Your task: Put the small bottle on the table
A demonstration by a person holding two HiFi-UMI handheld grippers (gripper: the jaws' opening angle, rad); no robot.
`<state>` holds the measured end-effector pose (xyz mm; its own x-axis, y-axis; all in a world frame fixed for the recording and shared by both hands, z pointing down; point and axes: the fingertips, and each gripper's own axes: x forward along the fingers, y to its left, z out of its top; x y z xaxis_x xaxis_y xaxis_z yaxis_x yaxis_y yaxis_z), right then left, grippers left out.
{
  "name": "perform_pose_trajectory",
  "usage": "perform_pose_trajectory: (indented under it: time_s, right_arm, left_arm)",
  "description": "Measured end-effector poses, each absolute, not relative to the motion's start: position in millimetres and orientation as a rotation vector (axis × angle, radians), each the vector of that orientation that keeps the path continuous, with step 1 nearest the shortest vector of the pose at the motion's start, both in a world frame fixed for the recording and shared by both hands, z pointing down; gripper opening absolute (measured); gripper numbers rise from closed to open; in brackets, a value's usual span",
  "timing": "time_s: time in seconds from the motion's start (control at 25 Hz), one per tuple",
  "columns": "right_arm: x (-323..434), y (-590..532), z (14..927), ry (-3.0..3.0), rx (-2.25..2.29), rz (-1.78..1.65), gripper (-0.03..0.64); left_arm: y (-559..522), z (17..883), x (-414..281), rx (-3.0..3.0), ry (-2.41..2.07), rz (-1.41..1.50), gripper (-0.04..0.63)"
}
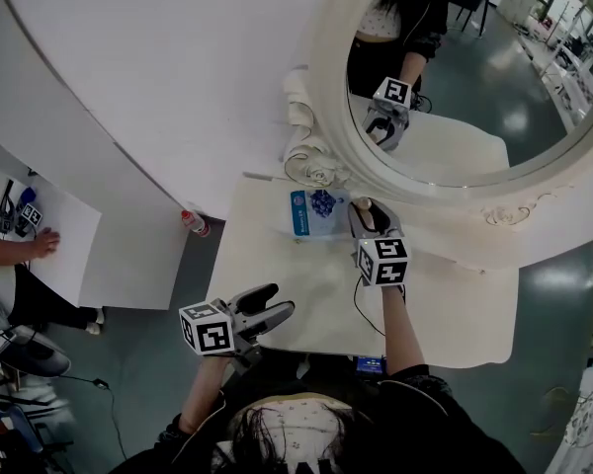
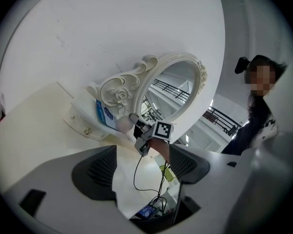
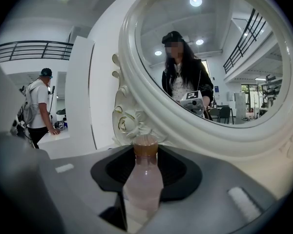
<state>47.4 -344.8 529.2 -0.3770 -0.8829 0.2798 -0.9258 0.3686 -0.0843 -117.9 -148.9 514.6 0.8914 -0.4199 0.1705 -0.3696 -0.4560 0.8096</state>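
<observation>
The small bottle [image 3: 143, 179] has pale pink contents and a brown cap. It stands upright between the jaws of my right gripper [image 3: 146, 167], which is shut on its body. In the head view my right gripper [image 1: 369, 213] is over the far side of the cream table [image 1: 306, 284], beside a blue-and-white box [image 1: 311, 213], and it hides the bottle. From the left gripper view the bottle [image 2: 123, 125] shows as a pale shape at the right gripper's tip. My left gripper [image 1: 269, 309] hangs at the table's near edge, open, with nothing between its jaws [image 2: 141, 155].
A large oval mirror with an ornate white frame [image 1: 326, 77] leans at the back of the table and reflects my right gripper. A red-capped bottle [image 1: 194, 222] stands on the floor at the left. A person's hand [image 1: 42, 245] rests on a white side table.
</observation>
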Motion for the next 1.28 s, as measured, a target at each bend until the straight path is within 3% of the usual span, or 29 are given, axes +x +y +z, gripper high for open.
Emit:
perform_pose_trajectory:
  time_s: [0.6, 1.28]
  right_arm:
    - [62, -328, 520, -2.498, 1.625, 0.481, 0.198]
    - [60, -223, 488, -2.59, 1.369, 0.398, 0.195]
  left_arm:
    - [-139, 517, -116, 2.075, -0.603, -0.07, 0.336]
    - [-114, 508, -73, 2.135, -0.6, -0.07, 0.334]
